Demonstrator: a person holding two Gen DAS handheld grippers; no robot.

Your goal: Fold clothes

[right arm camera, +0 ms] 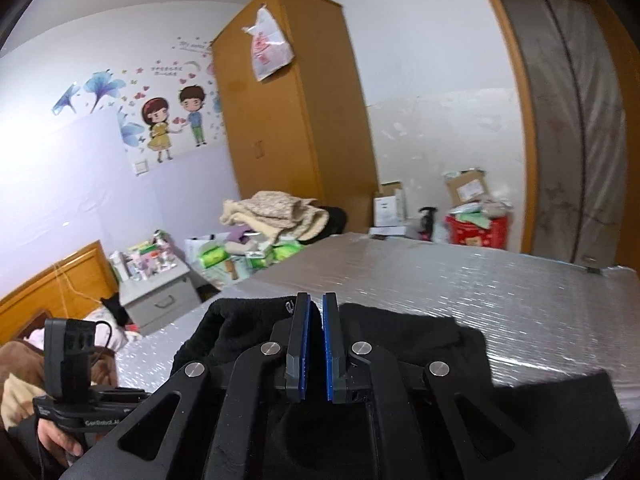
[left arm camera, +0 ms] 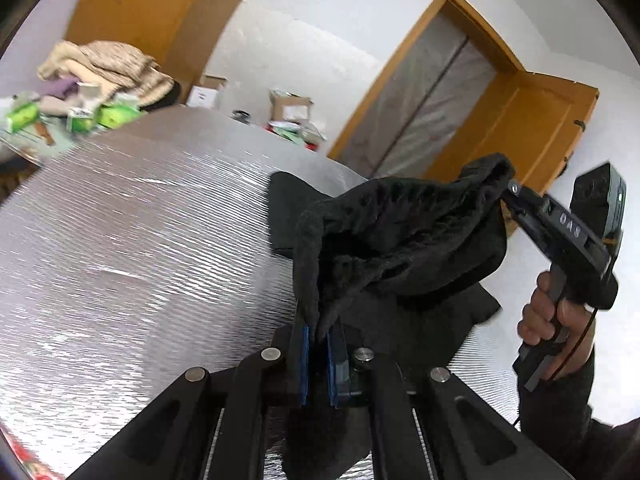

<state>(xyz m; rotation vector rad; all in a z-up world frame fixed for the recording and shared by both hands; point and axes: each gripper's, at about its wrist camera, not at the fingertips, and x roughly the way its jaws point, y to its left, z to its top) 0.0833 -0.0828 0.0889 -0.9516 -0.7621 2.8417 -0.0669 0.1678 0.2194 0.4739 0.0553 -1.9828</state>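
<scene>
While held, black garment (left arm camera: 400, 240) stretched crosswise

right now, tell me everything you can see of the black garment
The black garment is soft, fleecy-looking knit, crumpled rather than folded. The left gripper pinches one edge between its blue pads; the right gripper clamps another edge higher up, so the cloth sags between them, lifted off the silver sheet. Its lower part still lies flat on that sheet. In the right wrist view it spreads under the closed fingers, with a small pale logo near one edge.
</scene>
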